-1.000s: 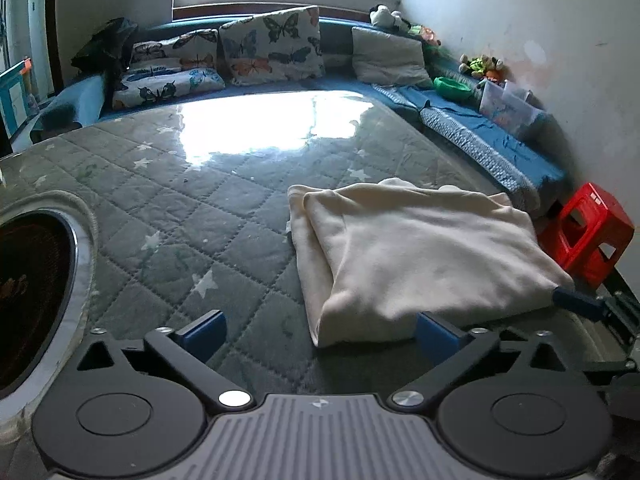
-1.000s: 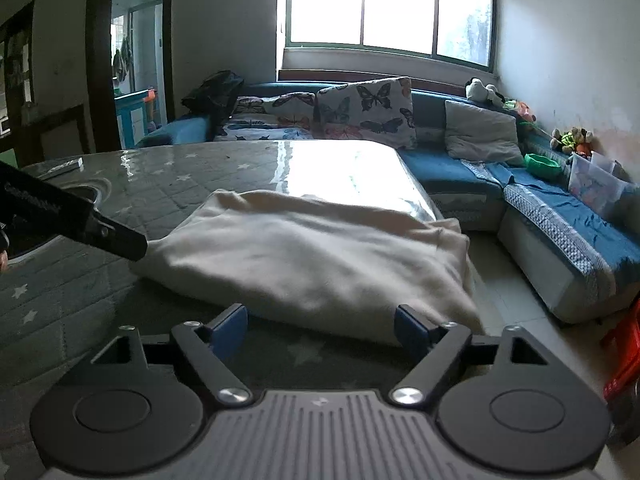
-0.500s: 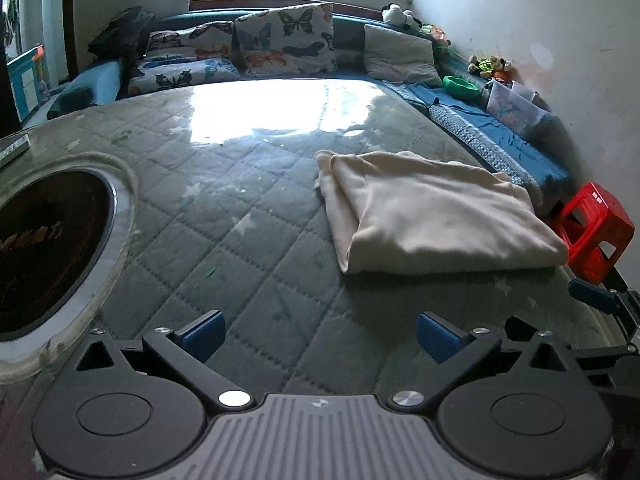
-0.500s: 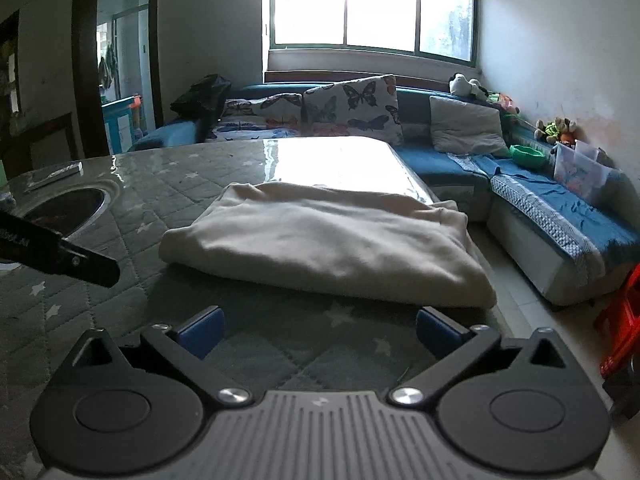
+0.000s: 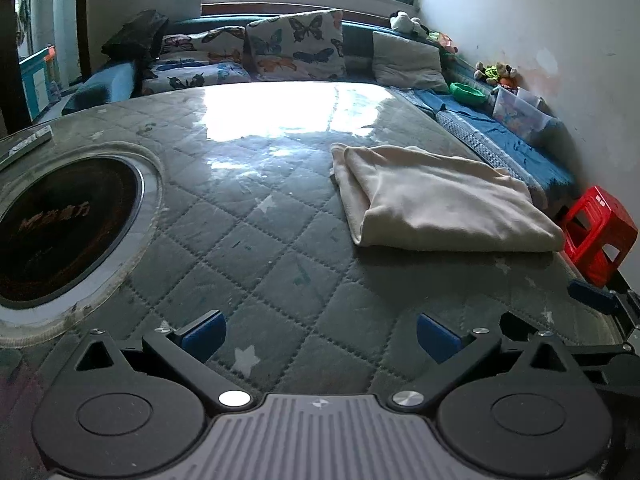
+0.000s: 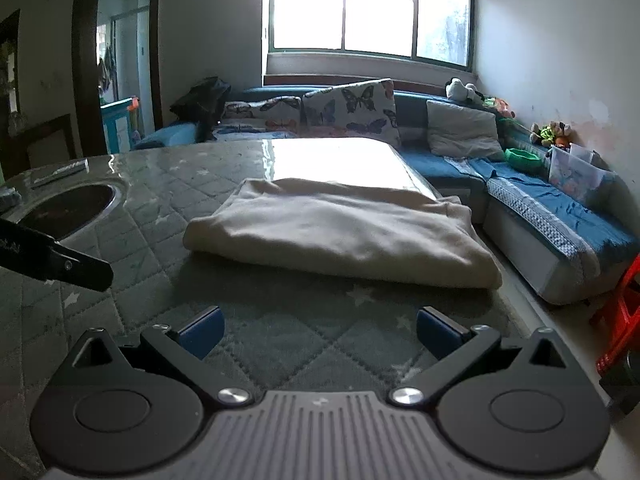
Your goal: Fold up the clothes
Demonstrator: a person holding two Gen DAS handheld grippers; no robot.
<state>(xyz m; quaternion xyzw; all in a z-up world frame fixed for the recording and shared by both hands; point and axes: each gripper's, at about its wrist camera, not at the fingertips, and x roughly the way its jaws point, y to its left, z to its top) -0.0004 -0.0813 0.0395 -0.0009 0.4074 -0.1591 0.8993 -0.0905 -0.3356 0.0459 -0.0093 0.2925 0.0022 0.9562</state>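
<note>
Both wrist cameras look low across the quilted worktop (image 5: pixel 280 240) toward the window, sharing the folded cream cloth (image 5: pixel 440 200) (image 6: pixel 340 232).

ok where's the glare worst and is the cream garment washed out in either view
Left wrist view: window glare whitens the far table, while the cream garment stays evenly lit. Right wrist view: the window is blown out, with glare just behind the garment, whose near side is in shadow.

At your nine o'clock, the round dark inset (image 5: pixel 60 232) runs off the frame's edge; its lettering blurs. At three o'clock, the red stool (image 6: pixel 620 320) is cut off.
</note>
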